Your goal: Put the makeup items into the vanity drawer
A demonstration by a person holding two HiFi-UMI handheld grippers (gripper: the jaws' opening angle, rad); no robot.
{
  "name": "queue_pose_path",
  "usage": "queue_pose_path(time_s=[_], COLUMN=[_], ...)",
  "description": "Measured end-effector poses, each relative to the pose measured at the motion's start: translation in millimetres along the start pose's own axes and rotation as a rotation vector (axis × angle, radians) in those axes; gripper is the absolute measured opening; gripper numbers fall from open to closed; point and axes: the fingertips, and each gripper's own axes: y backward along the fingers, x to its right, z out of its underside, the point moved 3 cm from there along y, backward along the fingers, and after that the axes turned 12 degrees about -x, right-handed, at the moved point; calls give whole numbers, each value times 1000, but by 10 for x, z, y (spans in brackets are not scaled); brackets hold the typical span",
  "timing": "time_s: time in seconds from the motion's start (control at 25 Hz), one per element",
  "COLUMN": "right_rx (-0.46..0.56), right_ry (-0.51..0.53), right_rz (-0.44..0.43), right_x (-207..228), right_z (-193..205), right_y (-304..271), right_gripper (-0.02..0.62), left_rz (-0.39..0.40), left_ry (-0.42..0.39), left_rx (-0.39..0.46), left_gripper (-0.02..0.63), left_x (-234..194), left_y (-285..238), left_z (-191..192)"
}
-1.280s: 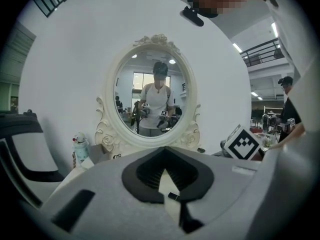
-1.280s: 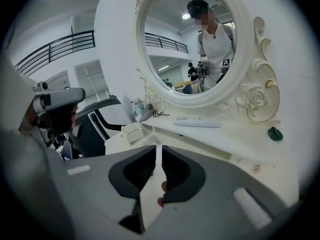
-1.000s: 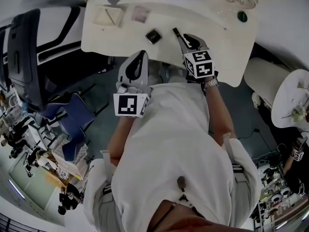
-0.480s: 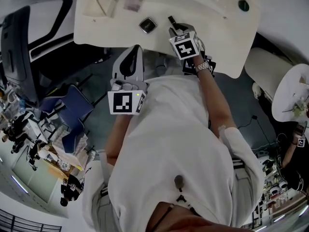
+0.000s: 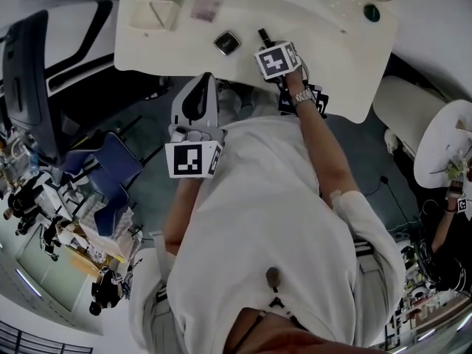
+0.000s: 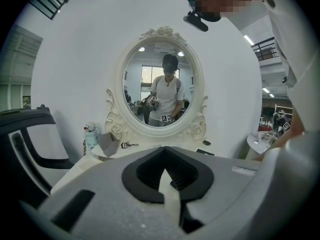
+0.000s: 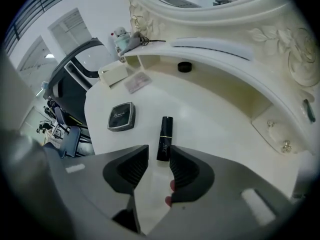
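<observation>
A black lipstick tube [image 7: 165, 138] lies on the white vanity top [image 7: 210, 119]; the head view shows the lipstick [image 5: 263, 35] poking out beyond the marker cube. A black square compact [image 7: 121, 116] lies left of it, and in the head view the compact [image 5: 226, 42] sits near the table's front edge. My right gripper [image 7: 159, 166] points steeply down over the tube's near end. Its jaws have just been opening and stand open, with nothing pressed between them. My left gripper [image 6: 167, 184] is shut and empty, and in the head view it [image 5: 198, 98] hangs below the table's front edge.
A shallow cream tray [image 7: 115, 74] and a small pinkish card [image 7: 137, 81] lie further left. A dark round jar [image 7: 184, 66] sits at the back. The oval mirror [image 6: 161, 89] rises behind the table. A dark chair [image 5: 29, 72] stands left, a round side table [image 5: 442, 146] right.
My right gripper has dropped toward the tabletop and tipped steeply down over the lipstick, its jaws spreading. The left gripper has stayed where it was.
</observation>
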Motion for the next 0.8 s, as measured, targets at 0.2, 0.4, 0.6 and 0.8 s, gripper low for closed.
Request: queue_pose_path(time_s=[0.2,0.4,0.6,0.8], right_rx=[-50,-111,-89,-22], right_ry=[-15,-39,-66,-80], right_rz=[19,34,45,57], right_x=[4,10,42,64], right_z=[-24,-23,-70,-140], right_y=[-104,-200,-142,30], right_gripper=[141,126,97,97], left_rz=[-39,-73,-76,-54], left_ry=[30,57,57,45], left_rx=[1,12,24,42], left_gripper=[6,6,6,6], left_x=[-115,-234,-251,-259], left_y=[60,117,128,103], left_z=[64,72,59,3])
